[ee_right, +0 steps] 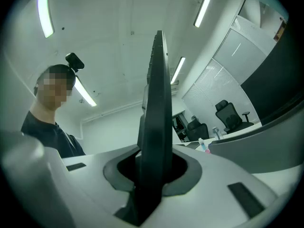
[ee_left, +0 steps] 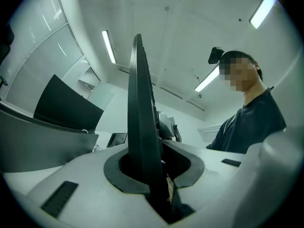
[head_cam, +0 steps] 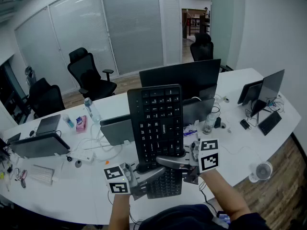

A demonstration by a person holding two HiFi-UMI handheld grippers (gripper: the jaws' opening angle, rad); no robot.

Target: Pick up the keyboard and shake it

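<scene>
Above desk (head_cam: 62, 195): left gripper (head_cam: 145, 171), right gripper (head_cam: 165, 161) clamp keyboard (head_cam: 157, 121); monitor (head_cam: 192, 78) 12 o'clock, bottle (head_cam: 92, 110) 10 o'clock.

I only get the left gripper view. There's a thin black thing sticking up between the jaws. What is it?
Observer: A black keyboard, held up on end. The head view shows its keys.
Operator: Is the other gripper holding it too?
Observer: Yes, the right gripper is clamped on the same bottom edge, beside the left gripper.
Operator: What's on the desk?
Observer: A clear bottle stands on the white desk, to the keyboard's left.
</scene>
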